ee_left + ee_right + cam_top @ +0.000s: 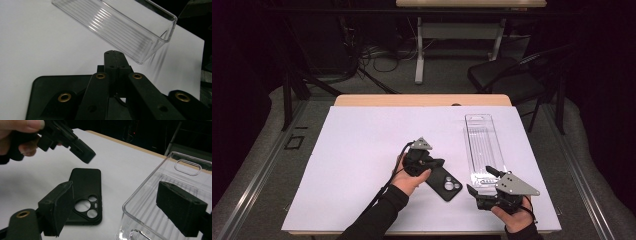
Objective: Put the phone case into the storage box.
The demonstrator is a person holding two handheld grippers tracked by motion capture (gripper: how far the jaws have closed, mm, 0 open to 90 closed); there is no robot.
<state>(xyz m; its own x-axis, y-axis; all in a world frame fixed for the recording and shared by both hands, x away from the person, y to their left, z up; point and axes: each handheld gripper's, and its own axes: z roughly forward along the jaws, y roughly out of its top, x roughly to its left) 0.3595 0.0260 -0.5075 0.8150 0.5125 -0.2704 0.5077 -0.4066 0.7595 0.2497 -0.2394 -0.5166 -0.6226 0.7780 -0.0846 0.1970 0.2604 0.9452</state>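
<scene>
Phone case (444,183) lies flat on the bench (362,150), camera holes toward the person, long axis diagonal; clear tray (484,150) sits just to its right. Left gripper (436,163) hovers right over the case's far end, jaws pressed together and empty. Right gripper (479,181) has jaws wide, straddling the tray's near end wall, so left is nearer the case.

A black phone case (445,183) with round camera cutouts lies flat, back up, on the white sheet, lower centre of the high view. Just right of it lies a clear ribbed plastic tray (483,145), long and narrow, open side up.
</scene>
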